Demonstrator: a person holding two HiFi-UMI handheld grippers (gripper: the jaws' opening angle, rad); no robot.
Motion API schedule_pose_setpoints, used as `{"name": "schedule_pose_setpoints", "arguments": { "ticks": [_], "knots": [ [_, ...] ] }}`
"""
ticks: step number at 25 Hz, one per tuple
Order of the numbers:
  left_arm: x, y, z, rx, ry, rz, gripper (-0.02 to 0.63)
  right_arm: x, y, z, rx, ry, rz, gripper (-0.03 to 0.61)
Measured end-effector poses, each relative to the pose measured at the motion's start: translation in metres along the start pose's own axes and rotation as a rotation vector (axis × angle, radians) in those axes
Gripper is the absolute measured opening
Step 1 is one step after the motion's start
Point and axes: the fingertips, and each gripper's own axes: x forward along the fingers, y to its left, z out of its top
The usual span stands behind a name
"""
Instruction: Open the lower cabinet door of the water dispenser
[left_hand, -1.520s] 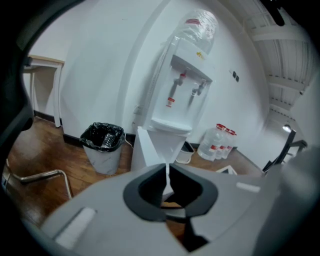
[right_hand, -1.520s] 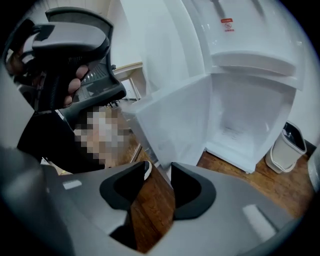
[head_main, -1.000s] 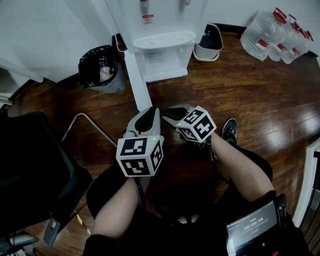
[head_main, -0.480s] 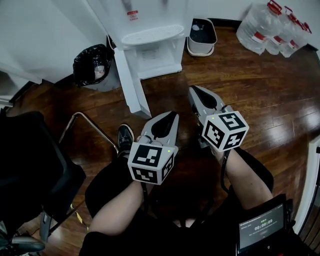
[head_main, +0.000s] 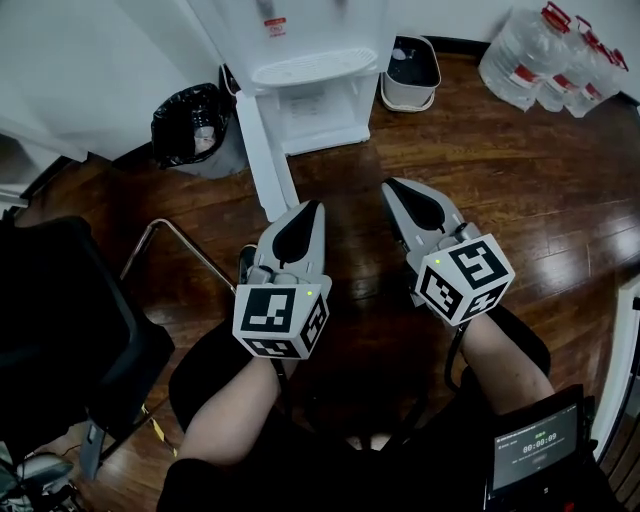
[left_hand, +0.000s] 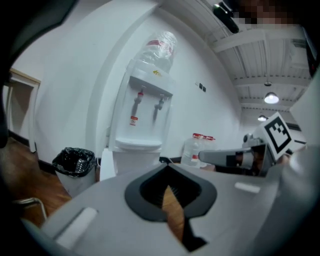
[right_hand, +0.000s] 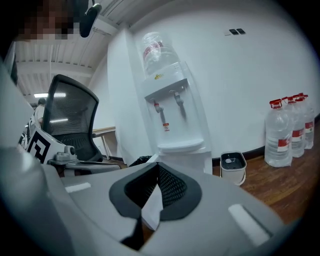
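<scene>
The white water dispenser (head_main: 315, 70) stands at the top middle against the wall. Its lower cabinet door (head_main: 265, 155) is swung out to the left and shows edge-on, so the cabinet interior (head_main: 322, 108) lies open. My left gripper (head_main: 312, 206) hovers above the floor just in front of the door's free edge, shut and empty. To its right, my right gripper (head_main: 390, 186) is also shut with nothing in it. Both point at the dispenser (left_hand: 142, 115) from a short way off; neither touches it. The dispenser (right_hand: 172, 115) carries a bottle on top.
A black-bagged bin (head_main: 198, 125) sits left of the dispenser and a small white bin (head_main: 410, 68) to its right. Several water bottles (head_main: 545, 55) stand at the far right. A black office chair (head_main: 60, 330) and its metal leg (head_main: 170, 245) are at the left. A shoe (head_main: 247, 265) rests below the left gripper.
The right gripper has risen and swung to the right, and its jaws have closed. The left gripper shifted slightly toward the door. The door stays open.
</scene>
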Motion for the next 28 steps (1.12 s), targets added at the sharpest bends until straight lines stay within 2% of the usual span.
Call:
{"name": "schedule_pose_setpoints", "arguments": {
  "ticks": [4, 10, 14, 17, 20, 24, 26, 28],
  "knots": [
    [0.004, 0.021, -0.017, 0.002, 0.080, 0.032, 0.020, 0.018, -0.008, -0.001, -0.006, 0.021, 0.010, 0.005],
    [-0.004, 0.027, -0.082, -0.035, 0.253, -0.027, 0.021, 0.037, -0.003, 0.003, 0.008, 0.023, 0.031, 0.005],
    [0.004, 0.011, -0.107, -0.069, 0.386, -0.049, 0.021, 0.042, -0.015, 0.016, 0.017, 0.026, 0.041, 0.005],
    [0.007, 0.013, -0.122, -0.086, 0.469, -0.040, 0.020, 0.051, -0.026, 0.021, 0.072, 0.022, 0.044, 0.005],
    [0.007, 0.034, -0.144, -0.058, 0.520, 0.025, 0.020, 0.056, -0.033, 0.023, 0.121, 0.005, 0.049, 0.005],
    [-0.008, 0.080, -0.209, -0.084, 0.662, 0.165, 0.021, 0.045, -0.040, 0.030, 0.121, -0.018, 0.007, 0.005],
    [-0.010, 0.114, -0.228, -0.049, 0.716, 0.261, 0.022, 0.046, -0.039, 0.036, 0.126, -0.029, 0.003, 0.005],
    [-0.005, 0.144, -0.225, 0.008, 0.728, 0.354, 0.036, 0.049, -0.041, 0.040, 0.132, -0.034, 0.007, 0.005]
  ]
}}
